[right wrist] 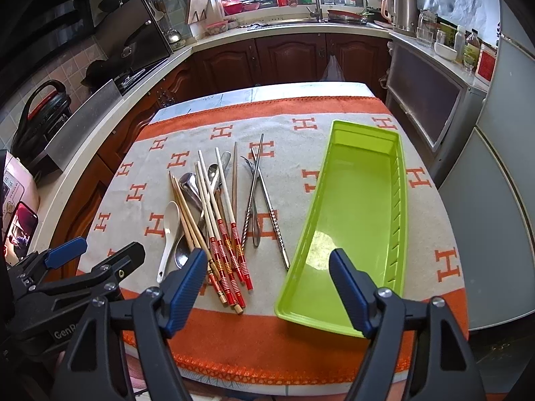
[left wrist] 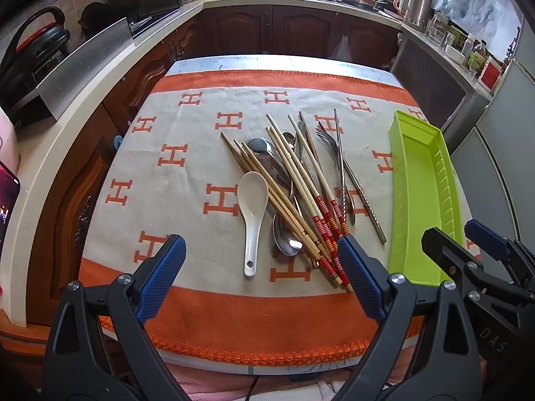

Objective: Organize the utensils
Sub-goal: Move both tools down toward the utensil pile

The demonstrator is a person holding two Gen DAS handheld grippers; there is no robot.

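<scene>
Utensils [left wrist: 294,183], wooden chopsticks, steel spoons, a white ceramic spoon [left wrist: 252,207], lie heaped mid-desk on woven cloth [left wrist: 174,173]; glossy green plastic tray [right wrist: 354,214] near the right edge. Both grippers' ribbed blue fingers [left wrist: 359,277] [right wrist: 347,287] gape, empty.

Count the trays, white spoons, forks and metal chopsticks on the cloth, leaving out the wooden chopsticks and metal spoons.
Tray: 1
White spoon: 1
Fork: 1
Metal chopsticks: 2
Total: 5
</scene>
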